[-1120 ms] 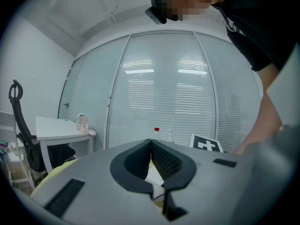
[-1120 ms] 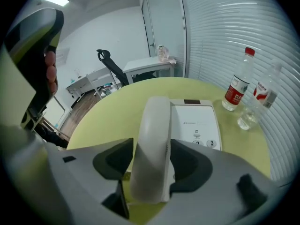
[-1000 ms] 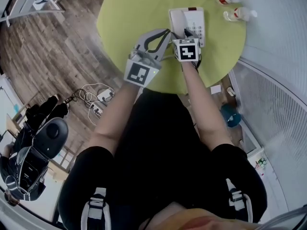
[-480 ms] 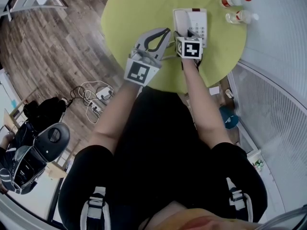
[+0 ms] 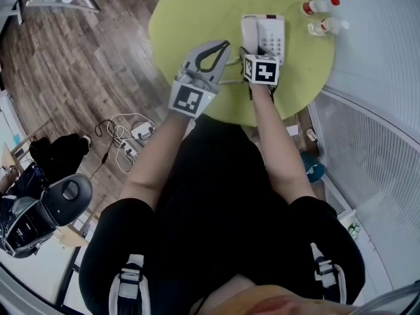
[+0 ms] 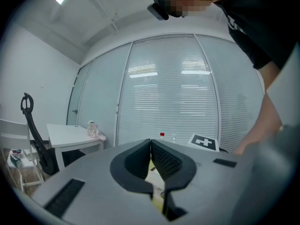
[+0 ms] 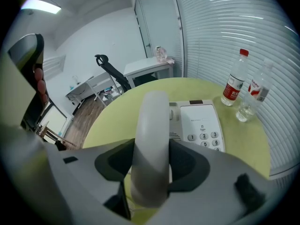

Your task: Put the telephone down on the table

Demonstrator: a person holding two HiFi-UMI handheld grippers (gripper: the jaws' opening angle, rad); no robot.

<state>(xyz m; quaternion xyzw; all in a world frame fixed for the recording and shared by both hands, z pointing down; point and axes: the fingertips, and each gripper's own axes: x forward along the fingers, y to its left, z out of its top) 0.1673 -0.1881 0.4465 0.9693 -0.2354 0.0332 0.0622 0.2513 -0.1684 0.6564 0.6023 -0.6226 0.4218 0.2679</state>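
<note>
A white desk telephone (image 5: 272, 35) lies on the round green table (image 5: 197, 25), its keypad (image 7: 204, 136) facing up. My right gripper (image 5: 254, 48) sits at the phone's near edge, shut on the white handset (image 7: 152, 139). The handset stands up between the two dark pads just in front of the telephone base (image 7: 201, 116). Left of it, my left gripper (image 5: 226, 43) hovers over the table with its curved jaws touching at the tips and nothing between them. In the left gripper view the left gripper (image 6: 151, 144) points at the blinds.
A red-capped bottle (image 5: 318, 5) and a clear bottle (image 5: 328, 25) lie at the table's far right, past the phone; the right gripper view shows the red-capped bottle (image 7: 234, 81) there too. Cables (image 5: 128, 136) and an office chair (image 5: 39, 209) are on the wooden floor to the left.
The head view has drifted a little, so the table sits slightly further right. Both grippers keep their places beside the phone, and the right one still has the handset.
</note>
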